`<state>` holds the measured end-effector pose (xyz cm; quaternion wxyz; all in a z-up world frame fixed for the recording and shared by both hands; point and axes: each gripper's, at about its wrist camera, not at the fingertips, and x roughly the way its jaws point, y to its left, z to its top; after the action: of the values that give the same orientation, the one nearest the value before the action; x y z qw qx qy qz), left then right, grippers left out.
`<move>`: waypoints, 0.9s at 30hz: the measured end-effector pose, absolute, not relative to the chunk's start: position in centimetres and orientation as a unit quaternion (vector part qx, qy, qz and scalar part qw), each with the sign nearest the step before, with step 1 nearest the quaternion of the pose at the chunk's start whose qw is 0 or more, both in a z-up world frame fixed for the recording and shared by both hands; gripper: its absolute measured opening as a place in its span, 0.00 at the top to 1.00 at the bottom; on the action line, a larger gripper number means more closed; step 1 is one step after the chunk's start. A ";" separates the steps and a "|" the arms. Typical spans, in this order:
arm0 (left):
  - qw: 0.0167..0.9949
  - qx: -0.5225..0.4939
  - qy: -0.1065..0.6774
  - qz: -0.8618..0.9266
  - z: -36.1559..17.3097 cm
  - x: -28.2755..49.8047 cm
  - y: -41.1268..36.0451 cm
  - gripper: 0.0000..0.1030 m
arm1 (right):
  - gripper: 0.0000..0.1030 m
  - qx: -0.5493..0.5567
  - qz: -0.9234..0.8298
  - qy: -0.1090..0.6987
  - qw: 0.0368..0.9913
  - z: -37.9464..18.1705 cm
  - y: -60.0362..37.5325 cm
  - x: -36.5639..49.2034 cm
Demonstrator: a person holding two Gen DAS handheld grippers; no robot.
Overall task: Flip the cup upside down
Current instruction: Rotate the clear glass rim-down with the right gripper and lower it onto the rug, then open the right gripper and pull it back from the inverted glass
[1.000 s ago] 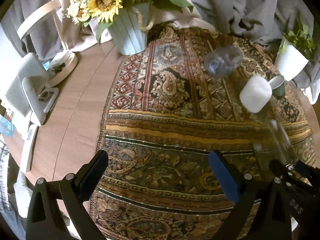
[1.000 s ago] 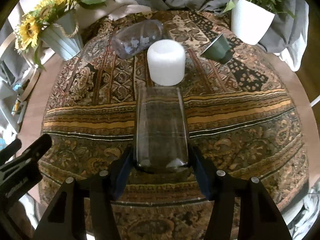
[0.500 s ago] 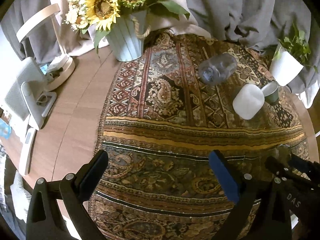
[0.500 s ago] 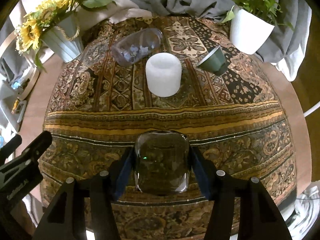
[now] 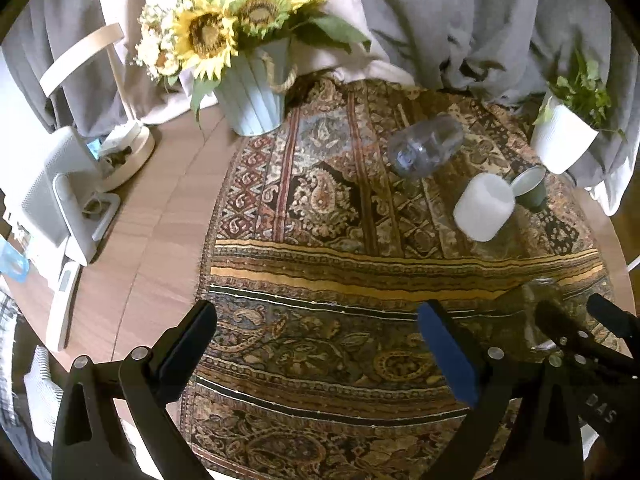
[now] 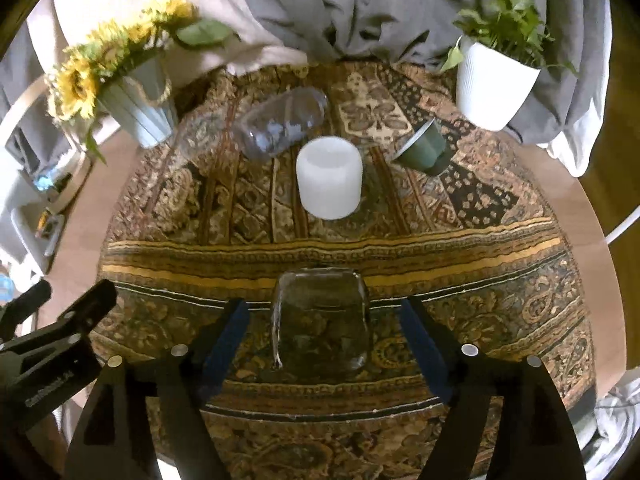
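A clear glass cup stands on the patterned cloth, base up as far as I can tell. My right gripper is open, its blue-padded fingers apart from the glass on both sides. In the left wrist view the glass is faint at the right, behind the right gripper's fingers. My left gripper is open and empty over the cloth, left of the glass.
A white cup, a clear plastic bottle on its side and a tipped green cup lie further back. A sunflower vase stands back left, a white plant pot back right. White devices sit at the table's left edge.
The right gripper turned the glass from lying lengthwise to standing on the cloth, then opened and let it go. The left gripper stayed open.
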<state>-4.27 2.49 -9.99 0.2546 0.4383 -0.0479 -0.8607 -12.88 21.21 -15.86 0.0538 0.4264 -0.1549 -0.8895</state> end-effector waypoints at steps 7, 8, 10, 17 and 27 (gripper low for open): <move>0.243 0.408 -0.064 -0.878 -7.5 -2.5 5.6 0.00 | 0.19 0.349 -0.922 -0.166 0.034 -12.3 23.7 -8.2; 0.241 0.404 -0.069 -0.880 -7.2 -2.3 6.1 0.00 | 0.18 0.341 -0.925 -0.167 0.031 -12.0 24.1 -7.7; 0.238 0.394 -0.079 -0.884 -6.5 -1.7 7.1 0.00 | 0.16 0.329 -0.929 -0.167 0.026 -11.3 24.8 -6.7; 0.244 0.360 -0.089 -0.896 -4.7 0.0 9.8 0.00 | 0.16 0.300 -0.937 -0.176 0.027 -9.8 27.0 -4.0; 0.243 0.324 -0.109 -0.908 -3.5 1.8 13.0 0.00 | 0.16 0.259 -0.950 -0.171 0.026 -9.0 29.0 -0.9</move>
<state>1.75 13.04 -3.49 0.2430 0.3237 -0.1087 -0.9079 -0.86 29.00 -8.95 0.0257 0.2587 -0.1713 -0.9503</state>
